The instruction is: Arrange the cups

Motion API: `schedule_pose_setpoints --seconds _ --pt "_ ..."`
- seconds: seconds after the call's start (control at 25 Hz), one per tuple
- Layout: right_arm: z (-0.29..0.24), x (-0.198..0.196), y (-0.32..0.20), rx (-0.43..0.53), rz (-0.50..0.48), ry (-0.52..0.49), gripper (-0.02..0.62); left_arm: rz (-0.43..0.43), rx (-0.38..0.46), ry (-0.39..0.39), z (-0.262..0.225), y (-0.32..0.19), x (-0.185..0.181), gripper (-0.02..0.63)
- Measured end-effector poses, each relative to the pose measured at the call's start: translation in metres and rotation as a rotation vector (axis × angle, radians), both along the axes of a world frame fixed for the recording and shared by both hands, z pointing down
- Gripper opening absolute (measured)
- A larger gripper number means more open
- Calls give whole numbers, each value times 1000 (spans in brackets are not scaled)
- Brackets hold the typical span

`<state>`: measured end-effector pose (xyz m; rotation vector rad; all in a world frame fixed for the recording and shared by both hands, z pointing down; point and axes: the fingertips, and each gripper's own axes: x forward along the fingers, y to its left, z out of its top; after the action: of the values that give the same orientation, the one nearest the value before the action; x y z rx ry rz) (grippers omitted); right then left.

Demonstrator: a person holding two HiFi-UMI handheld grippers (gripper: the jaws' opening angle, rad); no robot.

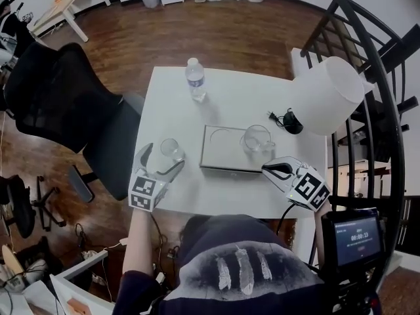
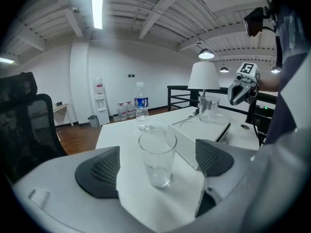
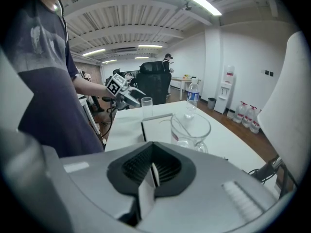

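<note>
Tumbler: I see a plain clear-glass tumbler [image 2: 157, 155], tapered with smooth walls and a thick base. It stands upright near the counter's near-left edge, just left of the tray.
Mug: the clear-glass mug [image 1: 256, 138] is wider and rounder and has a handle. It stands upright on the right part of the tray.
Tray: the tray [image 1: 220, 157] is a flat, pale, matte rectangle with rounded corners, and I make out a thin ring outline left of the mug.
Counter: the counter [image 1: 230, 97] has a smooth white top, and a clear plastic bottle [image 1: 195, 79] with a blue label stands at its far side.
Left gripper [image 1: 161, 161]: I read its jaws as released and spread wide. The ribbed dark pads sit on either side of the tumbler, and neither touches the glass.
Right gripper [image 3: 153, 171]: its jaws are clenched together on nothing, pad against pad, near the tray's right corner and just short of the mug.
</note>
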<state>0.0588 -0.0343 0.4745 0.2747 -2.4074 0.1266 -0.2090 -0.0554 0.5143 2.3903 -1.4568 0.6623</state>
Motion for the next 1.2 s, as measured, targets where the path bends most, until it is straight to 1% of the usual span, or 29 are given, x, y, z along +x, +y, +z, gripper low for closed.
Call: schedule_pose_setpoints --seconds 0.16,0.4,0.6,0.76,0.8,0.88,0.92,1.2 --pt "1 -1 2 -6 -3 16 3 6 3 24 20 -8 3 485" --pt "-1 1 3 -6 15 20 3 58 38 68 27 -14 11 483" --pt "1 -1 3 -13 21 27 3 81 36 81 36 -15 8 467" --pt "3 -9 4 -15 15 27 3 100 43 76 39 -17 8 398" --pt "2 -11 5 -15 14 25 3 104 48 67 38 -17 8 371" --pt "1 -12 6 -15 14 25 3 111 56 52 37 -18 10 286" --pt "1 -12 6 -14 15 25 3 112 58 50 37 -19 10 278" --pt "5 -4 10 -15 39 34 3 110 47 62 38 -20 10 275"
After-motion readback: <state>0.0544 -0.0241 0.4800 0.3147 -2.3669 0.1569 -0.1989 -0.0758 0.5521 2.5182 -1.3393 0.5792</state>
